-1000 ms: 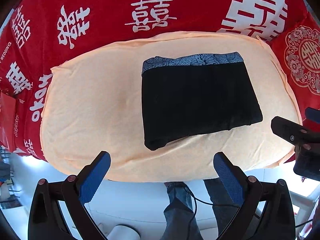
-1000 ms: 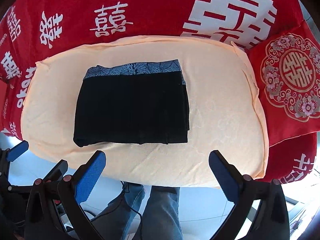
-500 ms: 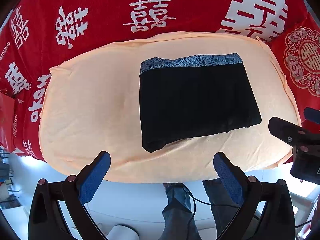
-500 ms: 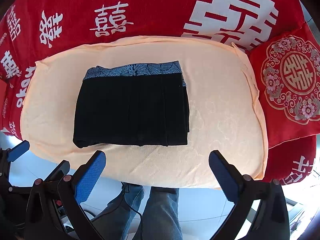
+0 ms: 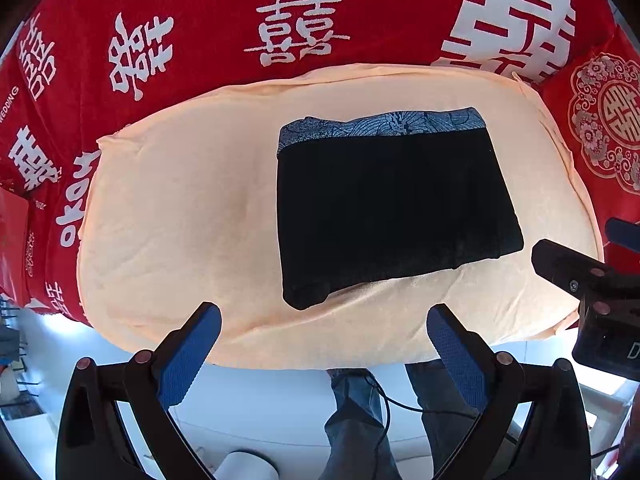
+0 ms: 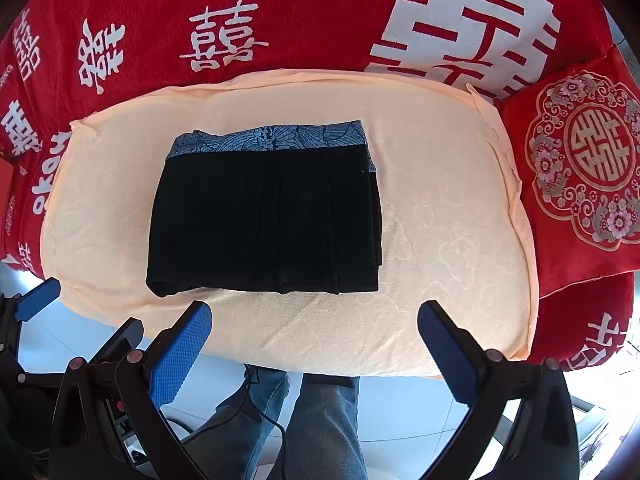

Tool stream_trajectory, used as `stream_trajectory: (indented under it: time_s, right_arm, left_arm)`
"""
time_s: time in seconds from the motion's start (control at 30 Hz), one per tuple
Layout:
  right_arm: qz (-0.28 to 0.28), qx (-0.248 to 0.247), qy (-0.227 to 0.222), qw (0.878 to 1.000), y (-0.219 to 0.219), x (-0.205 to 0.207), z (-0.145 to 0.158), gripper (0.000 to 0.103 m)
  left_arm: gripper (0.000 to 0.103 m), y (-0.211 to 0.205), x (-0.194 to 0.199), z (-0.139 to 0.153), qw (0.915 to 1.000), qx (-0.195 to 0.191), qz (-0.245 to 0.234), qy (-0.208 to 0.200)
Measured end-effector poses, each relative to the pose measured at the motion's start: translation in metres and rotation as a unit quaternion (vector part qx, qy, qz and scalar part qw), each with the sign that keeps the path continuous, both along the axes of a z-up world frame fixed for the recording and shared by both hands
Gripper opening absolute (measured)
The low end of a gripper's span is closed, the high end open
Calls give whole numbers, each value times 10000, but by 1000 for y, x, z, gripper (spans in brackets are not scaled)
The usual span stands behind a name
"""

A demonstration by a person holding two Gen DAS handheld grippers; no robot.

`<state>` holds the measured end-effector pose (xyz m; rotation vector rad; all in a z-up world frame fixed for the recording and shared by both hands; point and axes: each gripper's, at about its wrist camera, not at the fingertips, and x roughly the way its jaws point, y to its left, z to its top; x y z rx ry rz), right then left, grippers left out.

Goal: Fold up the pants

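Both grippers hang with fingers spread wide and nothing between them. Nearest the left wrist camera, the left gripper [image 5: 324, 336] shows its blue textured pads [image 5: 192, 354] hovering over the near edge of a peach cushion [image 5: 180, 216], apart from the cloth. Likewise the right gripper [image 6: 314, 334] holds its blue pads [image 6: 446, 350] apart above the same near edge of the peach cushion [image 6: 452, 216], touching nothing. In the left view the right gripper's dark body [image 5: 592, 292] shows at the right edge; in the right view the left gripper's body [image 6: 36, 308] sits at the lower left.

Below and between the fingers, a person's legs in blue jeans [image 6: 320, 420] stand on a pale floor [image 6: 400, 408], with a black cable [image 6: 256, 404] trailing across them.

Farther out, the pants [image 6: 264, 216] lie flat on the cushion, folded into a compact black rectangle. Their patterned blue-grey waistband [image 6: 272, 138] runs along the far edge. In the left wrist view the pants [image 5: 392, 208] sit right of the cushion's middle.

Beyond the cushion lies a red cloth with white characters [image 6: 304, 20]. At the far right rests a red pillow with a round floral emblem [image 6: 588, 160], just beside the cushion.
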<state>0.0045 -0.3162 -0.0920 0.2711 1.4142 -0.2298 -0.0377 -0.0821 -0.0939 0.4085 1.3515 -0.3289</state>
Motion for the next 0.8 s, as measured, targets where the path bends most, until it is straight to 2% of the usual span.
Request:
stream_trajectory:
  time_s: [0.8]
  right_arm:
    - [-19,9,70,10000,-4,5,-6,103]
  left_arm:
    - [103,-6,3,2,9997,-223,17,-35]
